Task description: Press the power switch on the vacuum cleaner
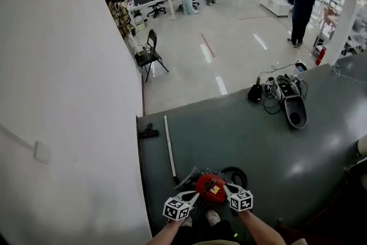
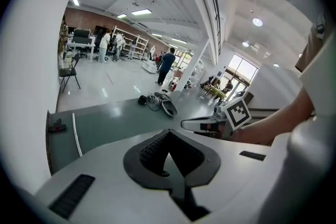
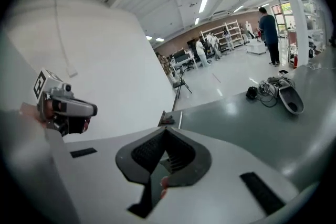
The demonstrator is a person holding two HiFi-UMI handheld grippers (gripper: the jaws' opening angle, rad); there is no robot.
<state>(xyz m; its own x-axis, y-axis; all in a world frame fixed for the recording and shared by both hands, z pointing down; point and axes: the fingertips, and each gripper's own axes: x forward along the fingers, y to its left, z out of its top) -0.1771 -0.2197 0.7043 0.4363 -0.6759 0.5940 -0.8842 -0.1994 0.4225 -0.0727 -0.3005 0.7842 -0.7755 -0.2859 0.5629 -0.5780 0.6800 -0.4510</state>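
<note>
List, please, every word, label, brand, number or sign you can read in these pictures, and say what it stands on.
No word or number is readable in any view.
Red vacuum cleaner: a small yellow patch on top, too small to read.
Left marker cube and right marker cube: black-and-white square patterns, no letters.
</note>
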